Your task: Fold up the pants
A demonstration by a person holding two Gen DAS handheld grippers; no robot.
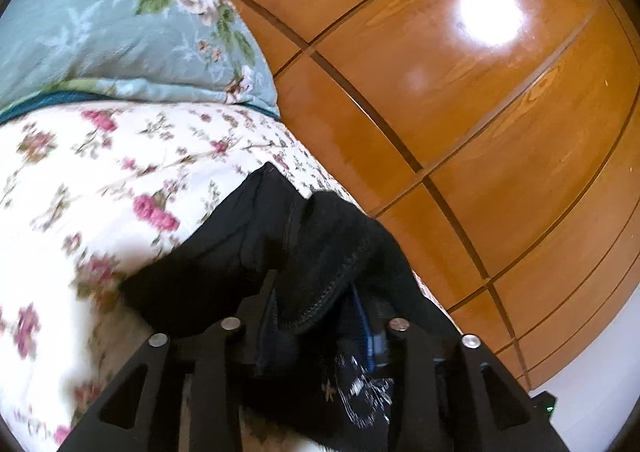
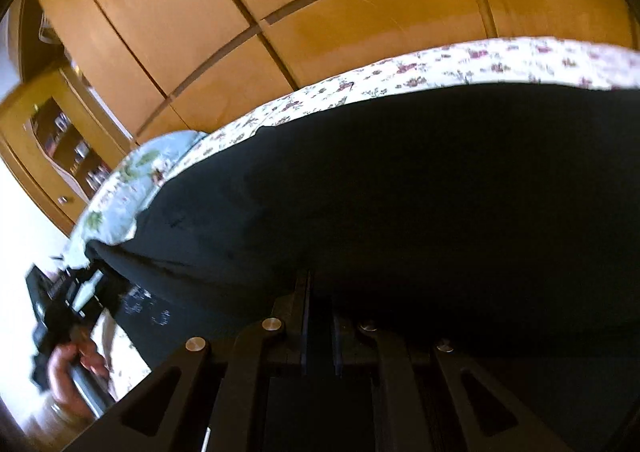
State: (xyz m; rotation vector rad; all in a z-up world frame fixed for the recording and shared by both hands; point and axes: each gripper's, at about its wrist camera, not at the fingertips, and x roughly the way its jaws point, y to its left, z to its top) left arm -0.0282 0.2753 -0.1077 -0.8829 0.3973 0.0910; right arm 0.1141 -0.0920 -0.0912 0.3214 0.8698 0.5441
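Observation:
The black pants point(image 1: 256, 236) lie on a bed with a white floral sheet point(image 1: 100, 179). My left gripper point(image 1: 316, 316) is shut on a bunched hem or waistband edge of the pants, lifted off the sheet; a white print shows on the cloth near the fingers. In the right wrist view the pants point(image 2: 420, 179) spread wide across the bed, and my right gripper point(image 2: 320, 312) is shut on their near edge. The left gripper and the hand holding it point(image 2: 64, 336) show at lower left of that view.
A light blue floral pillow point(image 1: 120, 23) lies at the head of the bed. A glossy wooden wardrobe point(image 1: 460, 91) stands close beside the bed. A wooden cabinet with shelves point(image 2: 68, 139) stands further off.

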